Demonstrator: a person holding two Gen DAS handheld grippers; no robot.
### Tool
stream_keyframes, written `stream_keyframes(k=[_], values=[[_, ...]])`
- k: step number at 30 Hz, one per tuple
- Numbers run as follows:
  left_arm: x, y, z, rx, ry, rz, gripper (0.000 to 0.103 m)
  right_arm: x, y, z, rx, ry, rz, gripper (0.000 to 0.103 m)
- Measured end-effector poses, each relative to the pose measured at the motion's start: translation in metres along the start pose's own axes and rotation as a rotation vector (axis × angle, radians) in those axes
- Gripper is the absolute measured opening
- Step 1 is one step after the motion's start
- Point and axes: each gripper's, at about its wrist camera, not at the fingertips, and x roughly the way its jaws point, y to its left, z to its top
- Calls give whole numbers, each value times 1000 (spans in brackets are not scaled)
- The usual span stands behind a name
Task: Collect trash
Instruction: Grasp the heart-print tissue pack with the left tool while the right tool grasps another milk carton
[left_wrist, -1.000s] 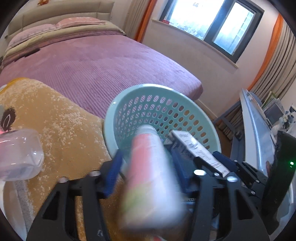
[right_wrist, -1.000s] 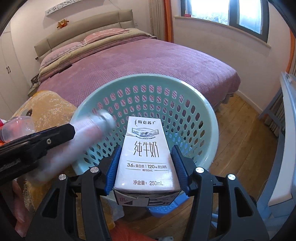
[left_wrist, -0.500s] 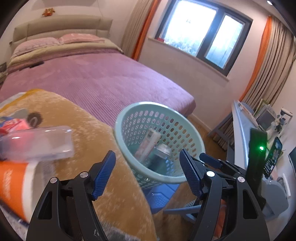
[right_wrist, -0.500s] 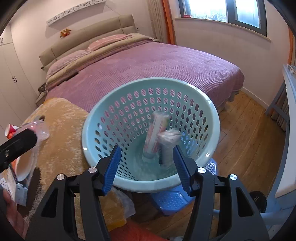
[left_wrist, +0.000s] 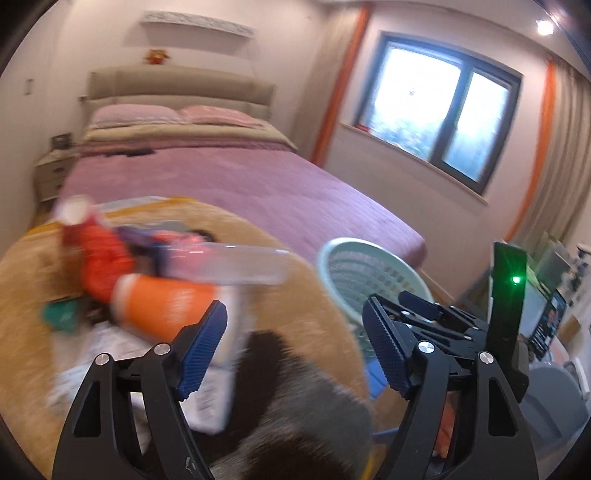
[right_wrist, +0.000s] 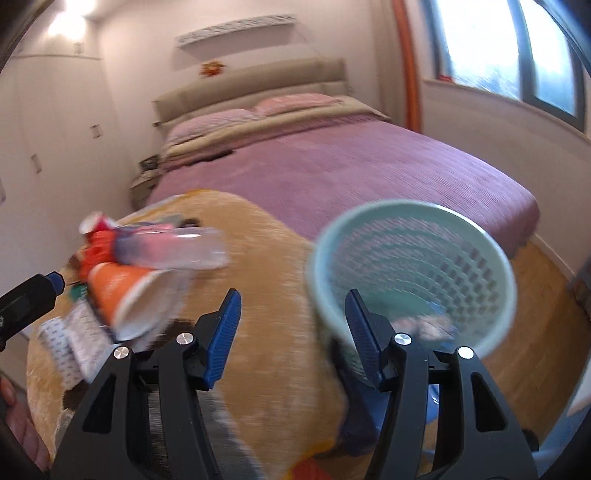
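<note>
A pale green basket (right_wrist: 413, 273) stands at the right, beside a tan fleece blanket (right_wrist: 266, 332); the left wrist view shows the basket (left_wrist: 365, 273) further right. On the blanket lies a blurred pile of trash: a clear plastic bottle (left_wrist: 229, 264), an orange paper cup (left_wrist: 166, 306), a red wrapper (left_wrist: 99, 258) and white printed packs (right_wrist: 74, 339). My left gripper (left_wrist: 295, 349) hangs over the blanket near the pile, its jaws opening, nothing between them. My right gripper (right_wrist: 291, 332) is open and empty, between the pile and the basket.
A bed (left_wrist: 236, 184) with a purple cover fills the space behind. A window (left_wrist: 443, 122) with orange curtains is at the right. Wooden floor (right_wrist: 535, 332) lies right of the basket. A dark device with a green light (left_wrist: 511, 280) and a desk stand at the far right.
Both grippers let go of their items, the pink tube and the milk carton, which dropped into the basket. Both then swung left, away from the basket and toward the trash pile on the blanket.
</note>
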Motion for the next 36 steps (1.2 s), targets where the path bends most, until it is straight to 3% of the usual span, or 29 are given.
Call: stream_keyframes(k=[6, 11, 17, 22, 27, 32, 36], values=[[-48, 52, -21, -77, -36, 204, 76, 14, 47, 5, -89, 1, 62, 59], [-59, 93, -46, -115, 26, 357, 76, 28, 75, 7, -126, 36, 131, 59], [-38, 130, -69, -249, 133, 277, 77, 38, 109, -9, -164, 103, 238, 59], [-17, 138, -70, -294, 155, 193, 74, 45, 127, -32, -187, 168, 294, 59], [-5, 140, -72, -304, 158, 196, 60, 50, 133, -40, -166, 210, 338, 59], [-10, 146, -74, -308, 158, 181, 33, 45, 143, -45, -208, 213, 361, 55], [-30, 152, -72, -318, 123, 198, 31, 36, 154, -55, -243, 225, 390, 54]])
